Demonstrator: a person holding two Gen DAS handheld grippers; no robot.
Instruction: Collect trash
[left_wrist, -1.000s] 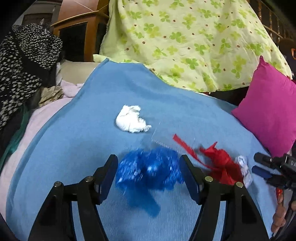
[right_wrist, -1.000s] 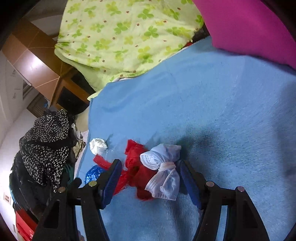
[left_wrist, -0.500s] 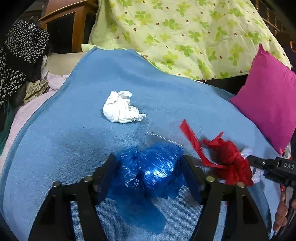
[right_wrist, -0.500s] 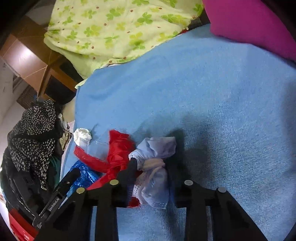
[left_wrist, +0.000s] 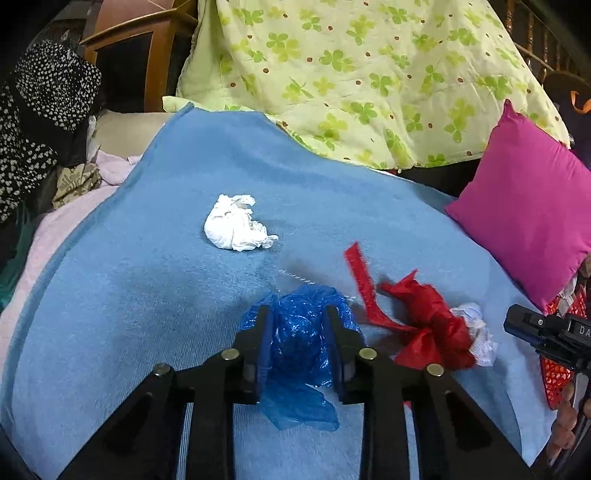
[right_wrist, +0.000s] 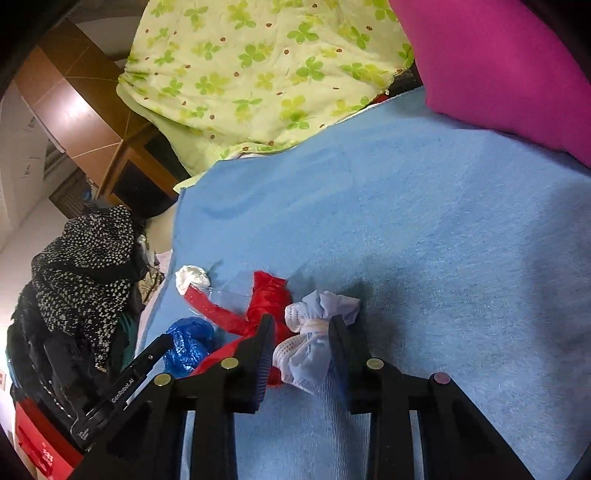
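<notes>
Left gripper (left_wrist: 300, 325) just closed, clamped on blue bag (left_wrist: 303, 332), low centre of left view, on blue blanket (left_wrist: 147, 295). Right gripper (right_wrist: 301, 334) squeezed tight on balled mask (right_wrist: 314, 332), low centre of right view, touching red bag (right_wrist: 267, 299). White tissue (left_wrist: 236, 221) apart, up-left of centre in left view.

Probably lifting both. Lift straight up, slowly. Keep pressure steady: crinkly film slips, and loose blue tail could snag blanket. Watch red bag beside mask; may drag along if caught. Clear blanket before swinging toward bin, none in view.
</notes>
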